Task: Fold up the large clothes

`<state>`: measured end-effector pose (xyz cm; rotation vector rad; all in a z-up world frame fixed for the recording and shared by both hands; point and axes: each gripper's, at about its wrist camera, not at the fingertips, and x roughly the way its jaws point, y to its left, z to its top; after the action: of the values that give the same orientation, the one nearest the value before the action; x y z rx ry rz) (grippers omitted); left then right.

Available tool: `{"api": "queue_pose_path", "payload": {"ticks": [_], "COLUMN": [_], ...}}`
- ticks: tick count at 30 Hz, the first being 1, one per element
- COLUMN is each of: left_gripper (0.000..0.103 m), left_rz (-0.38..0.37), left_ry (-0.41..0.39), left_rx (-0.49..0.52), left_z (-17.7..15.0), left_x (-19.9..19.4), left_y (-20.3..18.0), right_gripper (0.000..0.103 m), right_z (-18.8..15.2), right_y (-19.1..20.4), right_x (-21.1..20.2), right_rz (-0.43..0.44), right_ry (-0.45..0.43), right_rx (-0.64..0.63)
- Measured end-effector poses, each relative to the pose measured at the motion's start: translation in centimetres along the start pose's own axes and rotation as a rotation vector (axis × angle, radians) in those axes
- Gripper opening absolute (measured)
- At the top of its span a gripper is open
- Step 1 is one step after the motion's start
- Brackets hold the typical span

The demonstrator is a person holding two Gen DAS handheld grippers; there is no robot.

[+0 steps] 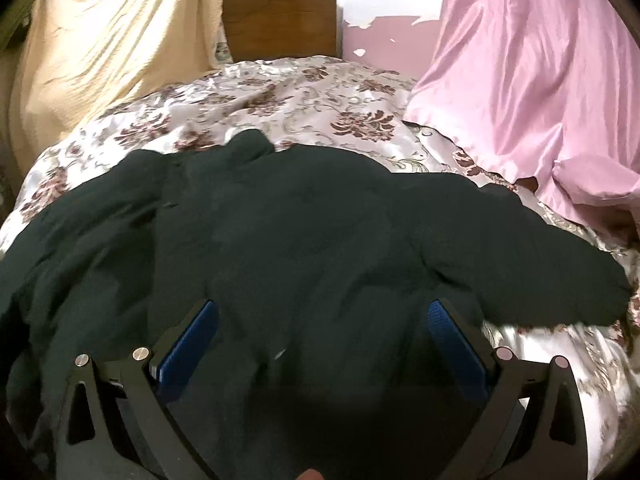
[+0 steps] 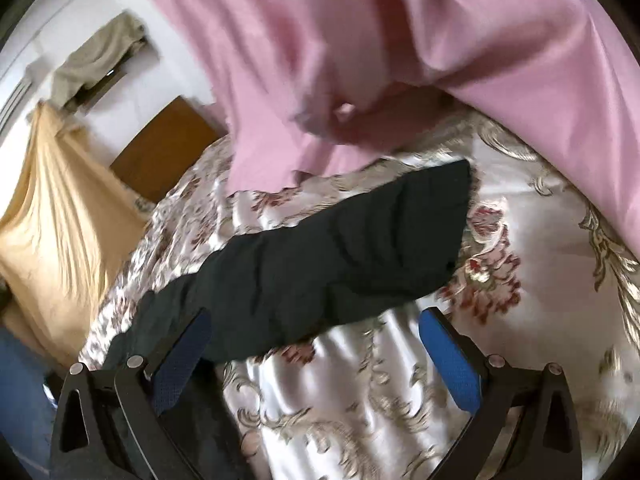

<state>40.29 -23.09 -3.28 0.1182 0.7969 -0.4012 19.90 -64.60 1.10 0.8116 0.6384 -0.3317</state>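
Blue pads (image 1: 192, 344) of the left hand-held gripper (image 1: 320, 320) are standing wide apart over the dark garment (image 1: 300, 232), gripping nothing; it is hovering above the body, probably to pick a fold point. That garment is lying spread across the bed (image 1: 304, 96), one sleeve (image 2: 352, 240) stretching out flat so it can be folded inward. Near that sleeve the right hand-held gripper (image 2: 316, 328) is also gaping, empty, one finger just over the cloth. Beyond, a pink sheet (image 2: 400, 48) is hanging beside the bed and a yellow cloth (image 1: 112, 48) is hanging beside the wooden headboard (image 1: 280, 24).
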Motion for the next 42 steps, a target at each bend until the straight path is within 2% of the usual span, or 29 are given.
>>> {"api": "queue_pose_path", "payload": {"ticks": [3,4,6,9,11,12,15,21,23,25,27,30,34,39,42], "left_gripper": [0.102,0.102,0.102,0.102,0.102,0.102,0.102,0.102,0.102,0.102,0.102,0.102,0.102,0.102,0.102], "left_rz": [0.026,0.037,0.056,0.043,0.044,0.048,0.058,0.066,0.07,0.082,0.079,0.07,0.052,0.029,0.022], "left_ry": [0.0,0.0,0.008,0.03,0.036,0.034,0.019,0.016,0.048,0.104,0.14,0.141,0.159,0.188,0.201], "left_rx": [0.021,0.022,0.005,-0.04,-0.045,-0.04,-0.025,-0.05,-0.048,-0.042,-0.042,-0.048,-0.074,-0.111,-0.088], "left_z": [0.7,0.8,1.3,1.9,2.3,2.4,2.8,3.6,3.2,2.6,2.0,1.7,1.7,1.7,1.6], "left_x": [2.2,2.7,4.2,5.9,6.4,6.6,6.8,8.2,9.3,10.9,12.3,12.4,12.1,10.1,8.1], "left_y": [-0.7,-0.8,-0.5,0.1,0.0,-0.1,-0.8,-0.5,-0.4,-0.3,-0.2,0.2,1.1,2.8,3.9], "right_gripper": [0.103,0.103,0.101,0.087,0.08,0.078,0.072,0.072,0.056,0.027,0.011,0.007,0.006,0.006,0.006], "right_z": [0.4,0.5,0.5,0.9,1.2,1.2,0.7,0.7,0.4,0.3,0.2,0.4,0.6,0.9,-0.1], "right_y": [-1.7,-1.9,-2.0,-1.9,-2.8,-3.5,-4.6,-4.6,-4.2,-4.5,-4.8,-4.2,-1.4,6.0,11.8], "right_x": [2.2,2.9,4.5,7.0,8.5,9.1,9.0,9.7,10.0,9.9,9.7,9.7,8.0,4.0,3.4], "right_rz": [0.072,0.066,-0.009,-0.137,-0.237,-0.279,-0.353,-0.455,-0.482,-0.453,-0.42,-0.383,-0.359,-0.291,-0.232], "right_ry": [0.088,0.106,0.13,0.131,0.124,0.117,0.013,-0.105,-0.129,-0.151,-0.164,-0.194,-0.256,-0.382,-0.425], "right_rx": [0.084,0.098,0.096,0.087,0.124,0.162,0.25,0.268,0.238,0.247,0.258,0.25,0.152,-0.115,-0.312]}}
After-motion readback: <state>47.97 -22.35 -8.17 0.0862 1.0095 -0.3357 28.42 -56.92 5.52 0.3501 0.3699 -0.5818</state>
